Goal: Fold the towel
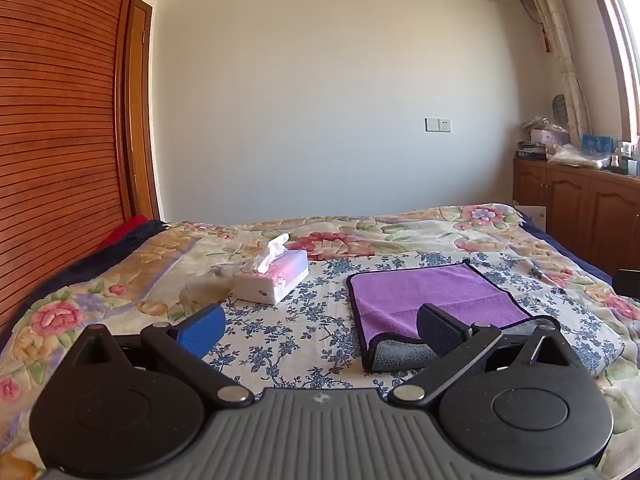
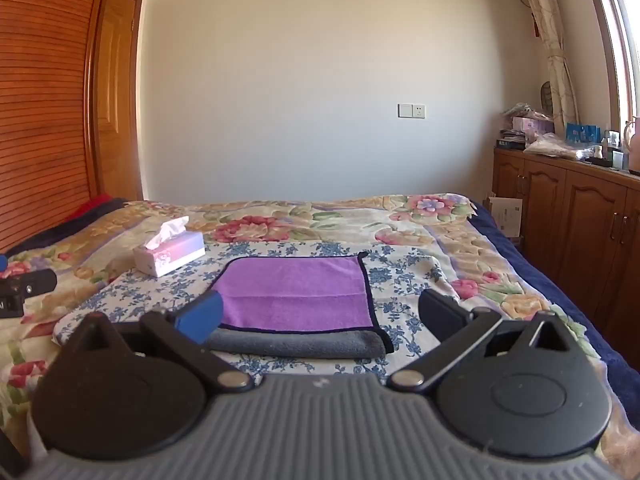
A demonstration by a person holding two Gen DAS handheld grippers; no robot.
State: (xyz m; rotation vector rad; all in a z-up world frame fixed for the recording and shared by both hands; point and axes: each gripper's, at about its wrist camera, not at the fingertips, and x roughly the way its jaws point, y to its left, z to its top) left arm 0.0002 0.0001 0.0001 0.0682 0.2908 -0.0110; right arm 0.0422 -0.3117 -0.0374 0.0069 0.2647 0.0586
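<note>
No legible text, brand or number anywhere, small embossed emblem on the left tool [image 1: 318, 330] body unreadable, print on the tissue box [image 1: 276, 280] at 10 o'clock too blurred

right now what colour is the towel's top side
Purple, black-edged, on the towel; clearest in the right wrist view.

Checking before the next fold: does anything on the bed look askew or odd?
Only the towel itself: its near edge is turned over, showing a grey band below the purple face. The tissue box sits upright, apart from it. Both grippers, left and right, are open and empty.
</note>
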